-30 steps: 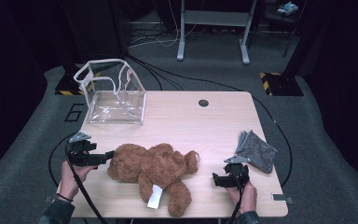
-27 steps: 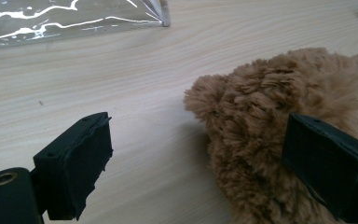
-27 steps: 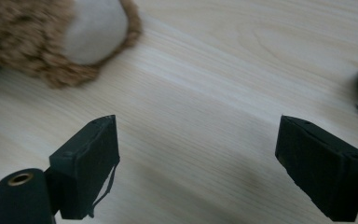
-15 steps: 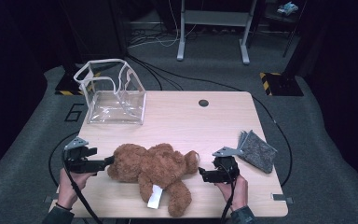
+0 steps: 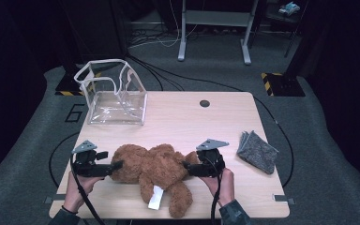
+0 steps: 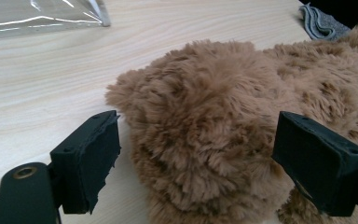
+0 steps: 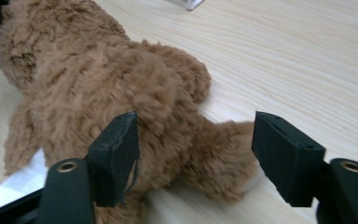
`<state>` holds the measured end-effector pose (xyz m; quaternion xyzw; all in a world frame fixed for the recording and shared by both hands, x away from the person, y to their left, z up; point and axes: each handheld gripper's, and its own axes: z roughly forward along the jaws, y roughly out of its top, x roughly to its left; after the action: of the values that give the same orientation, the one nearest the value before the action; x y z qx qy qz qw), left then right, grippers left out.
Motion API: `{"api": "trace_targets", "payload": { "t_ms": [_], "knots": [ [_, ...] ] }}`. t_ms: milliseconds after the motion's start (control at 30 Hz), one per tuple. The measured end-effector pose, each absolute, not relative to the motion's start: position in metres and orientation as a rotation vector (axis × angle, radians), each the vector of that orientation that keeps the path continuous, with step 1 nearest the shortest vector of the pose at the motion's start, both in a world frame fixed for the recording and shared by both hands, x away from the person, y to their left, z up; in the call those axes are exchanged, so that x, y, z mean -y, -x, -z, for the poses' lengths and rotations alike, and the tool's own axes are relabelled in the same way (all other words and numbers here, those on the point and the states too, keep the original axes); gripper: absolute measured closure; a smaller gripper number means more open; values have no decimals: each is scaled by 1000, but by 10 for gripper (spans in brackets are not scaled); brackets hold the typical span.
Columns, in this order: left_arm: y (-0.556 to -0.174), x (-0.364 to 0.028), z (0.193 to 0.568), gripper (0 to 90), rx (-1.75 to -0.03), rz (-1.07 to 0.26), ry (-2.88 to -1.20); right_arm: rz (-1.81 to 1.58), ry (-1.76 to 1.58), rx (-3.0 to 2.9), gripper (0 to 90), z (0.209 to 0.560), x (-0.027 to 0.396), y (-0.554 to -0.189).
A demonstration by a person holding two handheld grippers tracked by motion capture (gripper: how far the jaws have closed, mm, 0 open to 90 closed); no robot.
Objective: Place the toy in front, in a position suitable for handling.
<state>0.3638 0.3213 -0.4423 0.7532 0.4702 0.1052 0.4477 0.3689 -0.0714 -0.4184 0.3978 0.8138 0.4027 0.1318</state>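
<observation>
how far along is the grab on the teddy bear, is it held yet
Done: both grippers are at the teddy bear, which lies flat on the table; the left gripper straddles one end, the right gripper the other. In hand: both pairs of jaws have just been closing with fur between them, but gaps remain, so no firm grip. Left: clamping, lifting, and probably moving it to the clear bag.

High view overhead facing forward-down, both gripper views close, level, sharing the teddy bear point(image 5: 154, 171).
</observation>
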Motion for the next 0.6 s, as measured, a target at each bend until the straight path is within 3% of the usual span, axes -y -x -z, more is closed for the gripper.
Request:
{"api": "trace_targets", "payload": {
  "t_ms": [333, 600],
  "knots": [
    [-367, -306, 448, 255, -1135, -257, -1904, -1193, -1122, -2428, 443, 420, 50, -379],
    [-365, -305, 455, 401, -1134, -267, -1894, -1226, -1116, -2489, 648, 430, 44, -385]
  ]
}}
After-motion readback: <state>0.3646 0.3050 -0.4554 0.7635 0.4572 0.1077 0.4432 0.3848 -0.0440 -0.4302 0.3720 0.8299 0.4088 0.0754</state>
